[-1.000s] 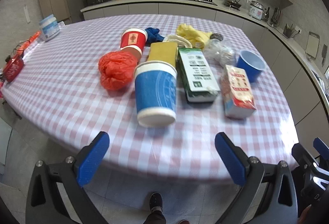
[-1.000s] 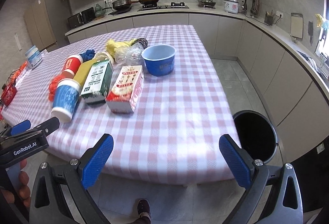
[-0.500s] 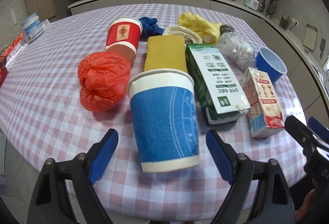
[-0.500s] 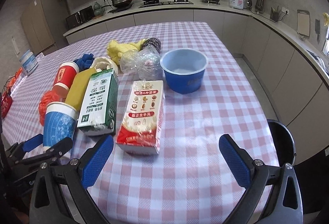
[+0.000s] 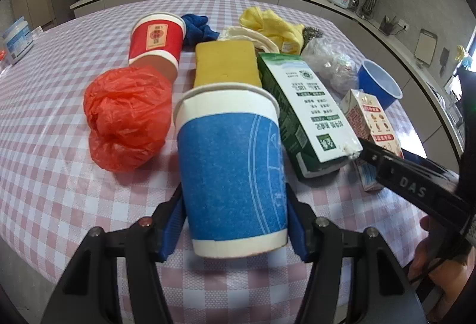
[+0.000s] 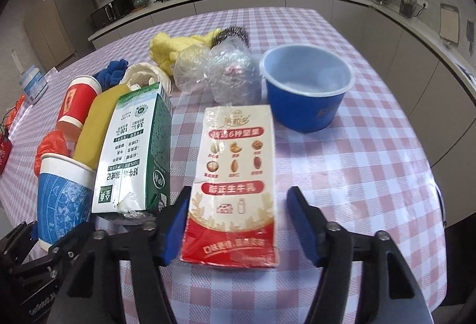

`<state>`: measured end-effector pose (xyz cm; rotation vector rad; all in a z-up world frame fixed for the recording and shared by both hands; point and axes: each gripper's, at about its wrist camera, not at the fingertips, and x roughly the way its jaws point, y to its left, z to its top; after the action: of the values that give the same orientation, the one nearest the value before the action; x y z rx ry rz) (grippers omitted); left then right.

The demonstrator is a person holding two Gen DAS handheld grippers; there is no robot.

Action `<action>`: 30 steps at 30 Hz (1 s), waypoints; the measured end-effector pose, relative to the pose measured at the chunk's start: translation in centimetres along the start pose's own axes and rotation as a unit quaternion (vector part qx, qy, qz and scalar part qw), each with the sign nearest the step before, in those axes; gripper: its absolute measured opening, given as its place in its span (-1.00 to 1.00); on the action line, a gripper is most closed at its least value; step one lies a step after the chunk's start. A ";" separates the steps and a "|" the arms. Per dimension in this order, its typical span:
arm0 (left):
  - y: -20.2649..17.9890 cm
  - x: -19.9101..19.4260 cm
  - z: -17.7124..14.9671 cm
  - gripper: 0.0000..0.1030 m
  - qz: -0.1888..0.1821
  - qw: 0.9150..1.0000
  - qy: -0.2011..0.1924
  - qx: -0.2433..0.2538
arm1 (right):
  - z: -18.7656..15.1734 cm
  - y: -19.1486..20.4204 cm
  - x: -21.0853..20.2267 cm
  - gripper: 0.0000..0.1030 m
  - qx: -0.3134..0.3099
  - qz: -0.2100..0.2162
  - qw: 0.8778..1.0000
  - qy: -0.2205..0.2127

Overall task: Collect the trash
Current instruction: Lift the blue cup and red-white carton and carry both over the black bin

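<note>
Jaws pinching smooth paper cup (image 5: 232, 175), boxy carton (image 6: 235, 172)

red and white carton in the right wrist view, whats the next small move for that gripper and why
Probably close the right gripper. The red and white carton lies between its blue pads: the left one is at the carton's edge, the right one still shows a gap. The left gripper already looks shut on the blue paper cup, so closing would secure a second piece of trash.

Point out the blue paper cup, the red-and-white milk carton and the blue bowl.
blue paper cup (image 5: 232, 175): left wrist view, on its blue side wall.
red-and-white milk carton (image 6: 235, 175): right wrist view, on its top face.
blue bowl (image 6: 306, 107): right wrist view, on its outer wall.
</note>
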<state>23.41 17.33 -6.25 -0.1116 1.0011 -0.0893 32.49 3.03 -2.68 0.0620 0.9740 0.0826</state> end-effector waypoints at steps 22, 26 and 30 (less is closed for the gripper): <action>0.1 -4.7 0.9 0.13 -0.056 0.997 -0.043 0.005 | -0.5 -2.1 -4.5 0.01 0.026 0.031 0.999 -0.033; -2.8 -4.8 1.2 0.13 -0.064 0.997 -0.047 0.020 | -1.0 -4.6 -5.9 0.01 0.038 0.040 0.997 -0.044; -7.0 -4.2 1.2 0.13 -0.079 0.996 -0.041 0.029 | -1.2 -8.1 -7.4 0.01 0.049 0.041 0.996 -0.056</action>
<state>22.03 10.98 -1.13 -0.1399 0.9068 -0.2557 27.69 -5.76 1.99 0.1948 0.8632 0.1056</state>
